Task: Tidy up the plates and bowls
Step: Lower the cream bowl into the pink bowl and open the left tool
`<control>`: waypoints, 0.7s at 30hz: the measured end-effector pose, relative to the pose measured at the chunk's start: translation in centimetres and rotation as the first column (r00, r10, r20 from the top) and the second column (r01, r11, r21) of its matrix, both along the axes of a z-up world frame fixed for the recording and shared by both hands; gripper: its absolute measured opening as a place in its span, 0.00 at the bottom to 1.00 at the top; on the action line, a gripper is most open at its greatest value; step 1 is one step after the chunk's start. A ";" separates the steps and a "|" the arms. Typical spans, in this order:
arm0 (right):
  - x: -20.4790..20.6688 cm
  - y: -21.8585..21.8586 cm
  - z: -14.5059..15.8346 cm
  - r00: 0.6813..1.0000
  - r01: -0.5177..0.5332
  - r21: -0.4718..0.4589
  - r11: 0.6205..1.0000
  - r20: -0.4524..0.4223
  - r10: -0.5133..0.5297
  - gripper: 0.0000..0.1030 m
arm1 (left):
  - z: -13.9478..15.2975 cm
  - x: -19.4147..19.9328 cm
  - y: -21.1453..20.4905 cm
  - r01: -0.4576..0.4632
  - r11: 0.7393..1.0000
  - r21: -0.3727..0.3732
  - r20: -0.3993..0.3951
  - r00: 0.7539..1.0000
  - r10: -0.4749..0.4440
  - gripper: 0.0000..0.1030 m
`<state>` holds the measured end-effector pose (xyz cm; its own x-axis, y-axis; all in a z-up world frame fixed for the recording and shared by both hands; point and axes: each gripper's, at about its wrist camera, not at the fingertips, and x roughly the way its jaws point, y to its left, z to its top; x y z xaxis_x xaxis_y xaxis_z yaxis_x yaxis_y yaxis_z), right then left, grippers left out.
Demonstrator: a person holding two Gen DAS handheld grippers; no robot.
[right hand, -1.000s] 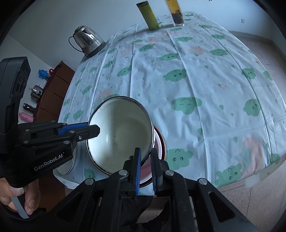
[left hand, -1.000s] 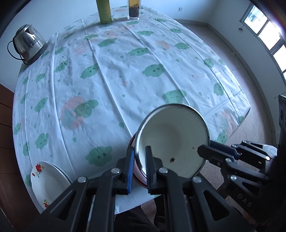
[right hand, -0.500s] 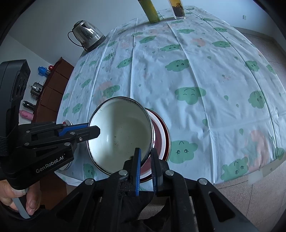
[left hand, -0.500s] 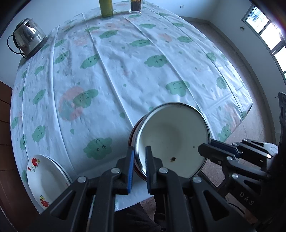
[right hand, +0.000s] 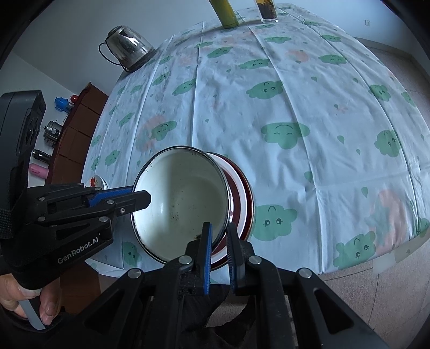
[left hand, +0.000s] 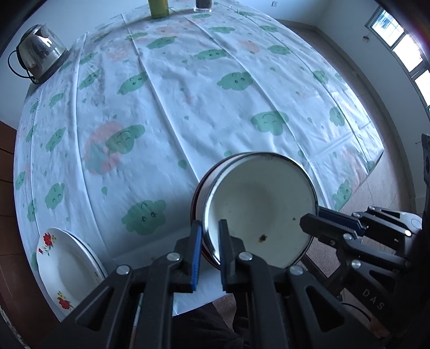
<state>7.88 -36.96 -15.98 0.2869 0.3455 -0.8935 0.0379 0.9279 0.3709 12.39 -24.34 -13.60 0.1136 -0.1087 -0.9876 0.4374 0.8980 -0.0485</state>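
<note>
A: Where do we stand with the enamel bowl [left hand: 259, 206]?

B: We have it between us, off the tabletop [left hand: 188, 88] at the near edge. Our left gripper [left hand: 208, 251] pinches the rim on one side, one pad inside the bowl and one outside. Our right gripper [right hand: 219, 251] does the same on the opposite rim. The bowl is tilted, its white inside turned towards both cameras, with a dark speck near the bottom.

A: And under it?

B: A red-rimmed plate [right hand: 246, 200] shows just behind the bowl's base. We cannot tell from here whether the bowl touches it or only hangs above it.

A: So which step is this?

B: We judge it as carrying the bowl to a stacking place, or lifting it off that red-rimmed plate. Either way the sorting is only partly done: a floral plate [left hand: 63, 264] sits at the tabletop's left corner, well apart from the bowl.

A: What does the next move ask of us?

B: Both hands must travel together, since each holds only a thin rim. If one leads, the bowl could twist out of the pads. We should level it before setting it down, then spread one gripper at a time.

A: Anything in the way?

B: The kettle [left hand: 39, 60] and the green bottle [left hand: 158, 8] stand at the far side, clear of our path.
</note>
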 end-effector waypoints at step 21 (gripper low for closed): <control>0.5 0.1 -0.9 1.000 0.005 0.005 1.000 -0.016 -0.005 0.11 | -1.2 0.6 0.3 -0.018 1.000 -0.005 -0.033 0.999 0.018 0.09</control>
<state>8.36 -36.82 -16.89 0.2745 0.3489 -0.8961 0.0488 0.9256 0.3753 12.94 -24.02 -14.82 0.0826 -0.1125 -0.9902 0.4195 0.9052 -0.0678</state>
